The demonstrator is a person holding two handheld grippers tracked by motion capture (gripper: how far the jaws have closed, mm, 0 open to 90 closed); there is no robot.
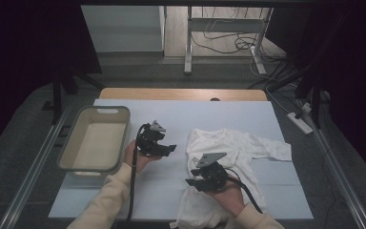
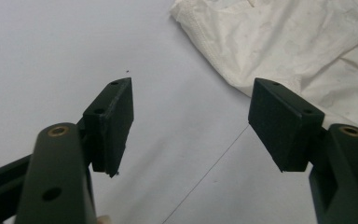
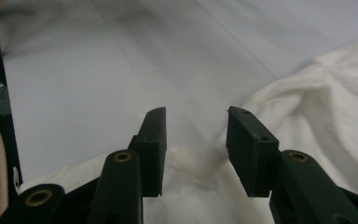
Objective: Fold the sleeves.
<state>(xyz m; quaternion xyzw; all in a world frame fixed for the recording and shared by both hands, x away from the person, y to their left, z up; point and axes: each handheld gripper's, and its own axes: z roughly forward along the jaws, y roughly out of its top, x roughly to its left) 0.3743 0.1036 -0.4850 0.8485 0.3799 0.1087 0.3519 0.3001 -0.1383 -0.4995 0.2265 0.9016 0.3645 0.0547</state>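
Right gripper (image 1: 193, 182): nearest the camera, above the near part of the garment; jaws parted, nothing between the pads.
Left gripper (image 1: 170, 149): jaws spread wide, empty, over bare table cover.
White garment (image 1: 228, 152): crumpled on the right half of the table, its near end over the front edge.
Tub (image 1: 78, 157): at the left edge, well apart from the garment.
Open room: bare pale table cover (image 1: 171, 117) between tub and garment.
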